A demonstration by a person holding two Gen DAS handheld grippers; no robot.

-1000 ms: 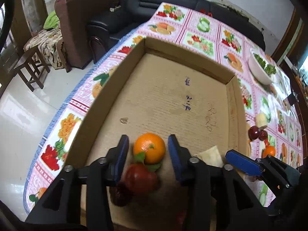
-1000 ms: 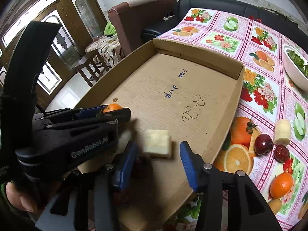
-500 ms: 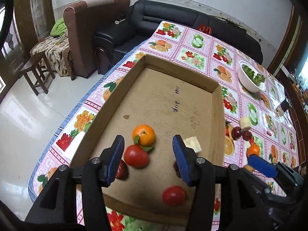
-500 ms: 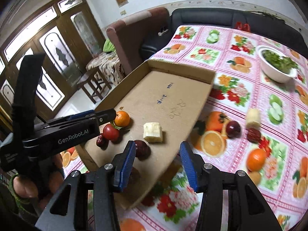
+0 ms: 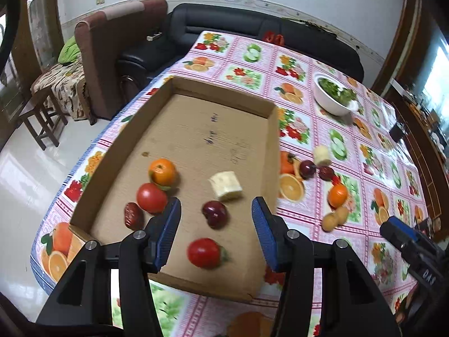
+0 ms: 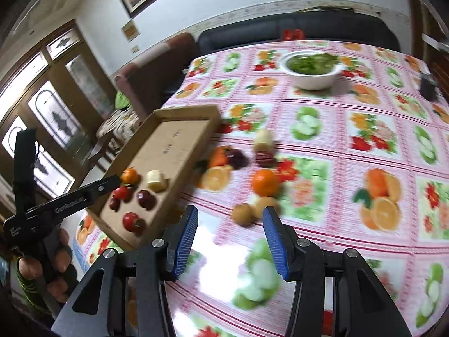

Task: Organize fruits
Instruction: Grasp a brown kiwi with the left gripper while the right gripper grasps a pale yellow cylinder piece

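- The left gripper [image 5: 215, 226] hangs above the cardboard box [image 5: 273, 151], jaws wide and empty.
- The right gripper [image 6: 228, 240] is over the desk [image 6: 350, 151], jaws apart, holding nothing.

You are looking at one cardboard box [image 5: 273, 140] holding six fruits: one orange [image 5: 162, 171], two tomatoes [image 5: 151, 198], one plum [image 5: 214, 213], one date [image 5: 133, 214] and one banana piece [image 5: 226, 185]. One bowl [image 5: 329, 102] is sitting apart.
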